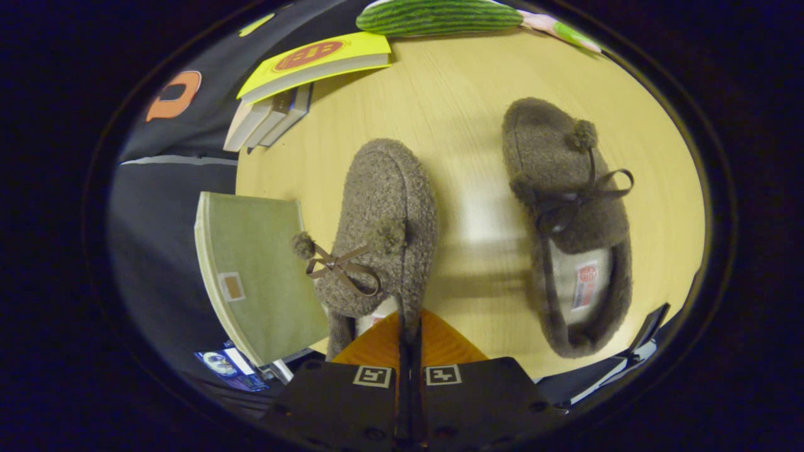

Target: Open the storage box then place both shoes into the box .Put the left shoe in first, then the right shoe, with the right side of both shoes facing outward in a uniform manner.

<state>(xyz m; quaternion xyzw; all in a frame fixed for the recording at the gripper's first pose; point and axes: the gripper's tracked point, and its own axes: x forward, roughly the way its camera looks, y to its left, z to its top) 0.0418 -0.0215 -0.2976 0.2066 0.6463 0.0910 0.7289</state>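
The gripper (408, 342) has its fingers (370, 345) drawn nearly together, with only a thin slit between them, and the heel rim of the left shoe (383, 220) runs down into that slit; both fingers appear to pinch that edge. The shoe is a fuzzy brown slipper with a bow and pompoms, its toe pointing toward 12 o'clock away from the fingers and its heel opening right at the fingertips.

The right shoe (565, 213), a matching slipper, lies on the table (465, 125) at about 2 o'clock from the fingertips, well apart from the left shoe, toe also toward 12 o'clock. Its pale lining and a label show in its opening. A strip of bare tabletop runs between the two shoes.

At 9 to 10 o'clock, just beside the left shoe, a flat green panel (257, 270) overhangs the table's edge; whether it belongs to the box I cannot tell. A stack of books (295, 81) with a yellow one on top sits at 11 o'clock at the table's far corner. A green striped thing (440, 16) lies along the far edge at 12 o'clock. Open room lies ahead of both shoes toward the far edge.
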